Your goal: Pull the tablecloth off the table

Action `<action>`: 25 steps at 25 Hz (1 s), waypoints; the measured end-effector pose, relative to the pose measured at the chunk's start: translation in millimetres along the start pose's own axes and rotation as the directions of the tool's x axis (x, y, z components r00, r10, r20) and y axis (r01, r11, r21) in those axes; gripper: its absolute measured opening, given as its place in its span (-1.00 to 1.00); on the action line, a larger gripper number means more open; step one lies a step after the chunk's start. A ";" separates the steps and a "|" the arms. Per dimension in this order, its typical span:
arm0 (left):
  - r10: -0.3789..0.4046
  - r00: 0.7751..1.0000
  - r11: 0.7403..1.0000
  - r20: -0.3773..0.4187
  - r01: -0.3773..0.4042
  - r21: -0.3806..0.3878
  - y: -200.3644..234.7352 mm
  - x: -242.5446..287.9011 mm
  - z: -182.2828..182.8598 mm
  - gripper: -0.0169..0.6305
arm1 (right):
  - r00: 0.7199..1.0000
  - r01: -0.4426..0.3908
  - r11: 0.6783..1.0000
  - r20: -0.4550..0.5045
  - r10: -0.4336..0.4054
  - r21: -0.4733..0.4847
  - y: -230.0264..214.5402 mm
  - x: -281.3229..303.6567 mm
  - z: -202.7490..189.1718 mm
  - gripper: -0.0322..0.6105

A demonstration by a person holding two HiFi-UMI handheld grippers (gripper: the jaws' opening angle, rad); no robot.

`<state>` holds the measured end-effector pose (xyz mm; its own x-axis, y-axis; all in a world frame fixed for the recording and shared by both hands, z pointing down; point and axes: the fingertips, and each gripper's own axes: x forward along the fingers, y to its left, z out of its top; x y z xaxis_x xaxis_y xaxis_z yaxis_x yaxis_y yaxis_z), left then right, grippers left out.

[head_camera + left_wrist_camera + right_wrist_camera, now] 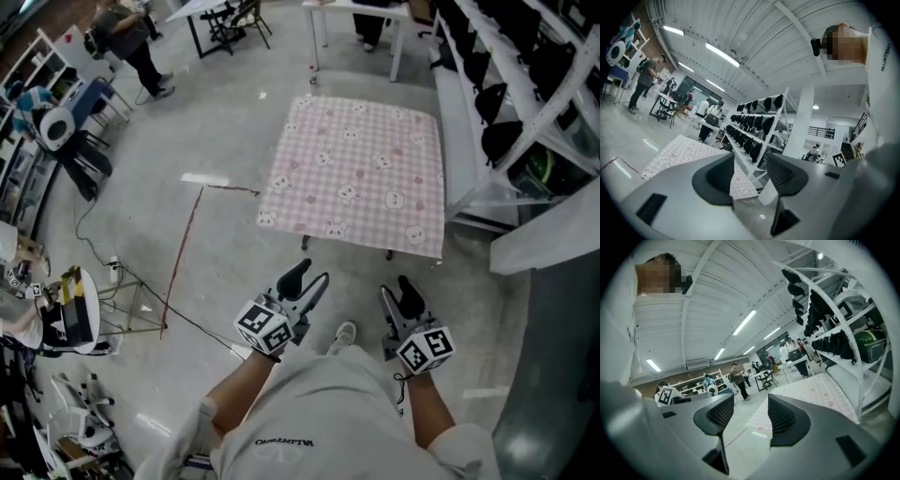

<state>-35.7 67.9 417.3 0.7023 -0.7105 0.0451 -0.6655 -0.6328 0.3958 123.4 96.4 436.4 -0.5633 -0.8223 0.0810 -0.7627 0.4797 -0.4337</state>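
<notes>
A pink checked tablecloth [356, 173] with small white animal prints covers a low table, and its near edge hangs over the front. Both grippers are held close to my body, short of that edge and touching nothing. My left gripper [309, 277] is open and empty. My right gripper [396, 291] is also open and empty. In the left gripper view, the left gripper [749, 176] points up and the tablecloth [679, 150] lies beyond the jaws. In the right gripper view, the right gripper [750, 420] shows a clear gap, with the tablecloth [811, 390] ahead to the right.
A white shelving rack [525, 84] with dark helmets runs along the table's right side. A red line [183, 253] and a cable cross the floor at the left. A stand with equipment [70, 319] is at the far left. A person [131, 37] and white tables [356, 9] are at the back.
</notes>
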 end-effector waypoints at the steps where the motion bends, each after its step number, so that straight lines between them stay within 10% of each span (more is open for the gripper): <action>1: 0.008 1.000 1.000 0.004 -0.008 -0.001 0.3 6.3 0.2 -0.33 | 1.000 -0.013 1.000 -0.010 0.013 -0.003 -5.2 3.4 0.9 -0.16; 25: 0.039 0.993 0.974 -0.115 -0.064 -0.218 83.6 63.6 -57.4 -0.33 | 0.984 0.045 0.980 -0.177 -0.011 0.192 -70.2 86.3 -58.5 -0.16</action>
<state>-32.1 -12.5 505.9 0.7001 -0.6944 0.1661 -0.6378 -0.5036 0.5828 109.7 9.6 526.3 -0.6023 -0.7603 0.2434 -0.7121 0.3739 -0.5942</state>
